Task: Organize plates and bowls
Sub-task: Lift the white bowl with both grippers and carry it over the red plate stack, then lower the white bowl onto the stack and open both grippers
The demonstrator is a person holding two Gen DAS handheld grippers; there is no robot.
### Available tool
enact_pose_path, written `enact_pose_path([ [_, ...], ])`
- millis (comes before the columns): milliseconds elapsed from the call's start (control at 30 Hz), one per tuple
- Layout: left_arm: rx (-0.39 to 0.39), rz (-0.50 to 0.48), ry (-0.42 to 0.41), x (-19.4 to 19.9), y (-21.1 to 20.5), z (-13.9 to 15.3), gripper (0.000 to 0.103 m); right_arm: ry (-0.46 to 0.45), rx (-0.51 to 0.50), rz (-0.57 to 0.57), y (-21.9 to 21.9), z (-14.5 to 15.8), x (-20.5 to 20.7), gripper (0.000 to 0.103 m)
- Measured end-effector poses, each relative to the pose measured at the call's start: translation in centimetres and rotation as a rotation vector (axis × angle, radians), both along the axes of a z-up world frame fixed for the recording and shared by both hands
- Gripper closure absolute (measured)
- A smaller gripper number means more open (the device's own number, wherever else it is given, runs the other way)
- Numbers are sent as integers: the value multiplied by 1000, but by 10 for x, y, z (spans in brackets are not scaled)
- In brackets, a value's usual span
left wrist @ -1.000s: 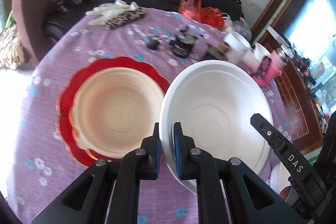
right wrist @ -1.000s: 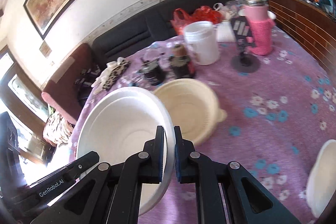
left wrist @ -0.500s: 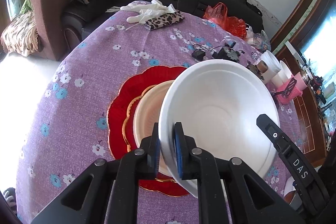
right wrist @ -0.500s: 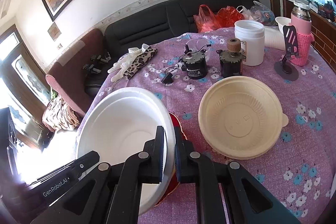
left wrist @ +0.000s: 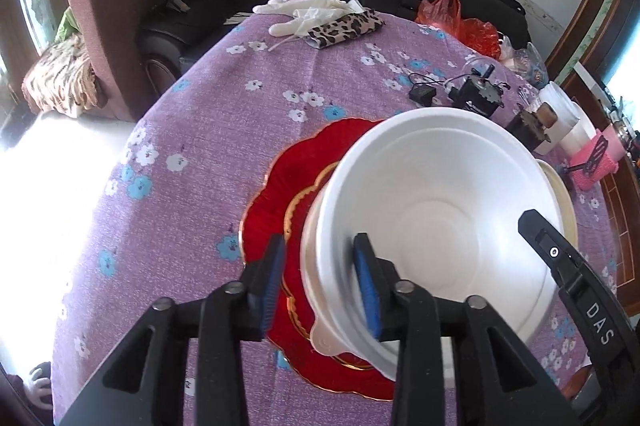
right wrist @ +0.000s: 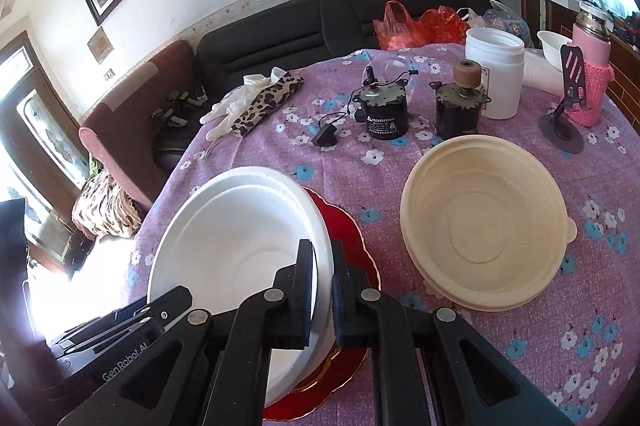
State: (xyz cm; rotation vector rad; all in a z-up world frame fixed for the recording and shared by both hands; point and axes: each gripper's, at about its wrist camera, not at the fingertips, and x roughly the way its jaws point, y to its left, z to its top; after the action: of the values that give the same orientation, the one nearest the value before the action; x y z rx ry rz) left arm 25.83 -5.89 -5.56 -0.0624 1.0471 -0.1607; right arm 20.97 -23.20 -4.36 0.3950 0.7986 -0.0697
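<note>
1. A round table (right wrist: pixel 500 354) in purple floral cloth, sofa (right wrist: pixel 280 38) behind.
2. Left gripper (left wrist: pixel 320 278) – jaws just opened, straddling the white bowl (left wrist: pixel 440 210) rim without pressing.
3. Right gripper (right wrist: pixel 322 290) pinches the opposite rim.
4. The bowl sits tilted over the red plate (left wrist: pixel 280 186) – near the table's front-left edge.

The white bowl (left wrist: pixel 440 210) in my jaws hides most of the red plate (left wrist: pixel 280 194); my gripper bodies are cut off below.

"DAS", "GenRobot.AI" on claw (left wrist: pixel 596 318) bodies
</note>
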Motion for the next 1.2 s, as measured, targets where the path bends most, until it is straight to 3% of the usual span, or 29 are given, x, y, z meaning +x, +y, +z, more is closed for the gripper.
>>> enact_pose_path([
  [200,8,29,-23,-1,7,5,58,-1,20,7,0,-4,1,93],
  [567,108,66,-97,-5,10,15,31,-54,-10,7,7,4,-3,93],
  [667,132,68,-110,-7,8,16,30,-61,7,2,5,4,-4,93],
  [800,177,97,-129,-9,8,17,14,-59,44,-2,1,0,-2,93],
  [900,190,118,-139,-10,10,19,9,-59,55,-5,0,-1,-2,93],
  [1000,236,137,-159,-12,10,20,1,-74,56,-2,2,2,-4,93],
  [1200,378,123,-221,-21,-4,22,0,-90,95,1,3,3,-7,93],
])
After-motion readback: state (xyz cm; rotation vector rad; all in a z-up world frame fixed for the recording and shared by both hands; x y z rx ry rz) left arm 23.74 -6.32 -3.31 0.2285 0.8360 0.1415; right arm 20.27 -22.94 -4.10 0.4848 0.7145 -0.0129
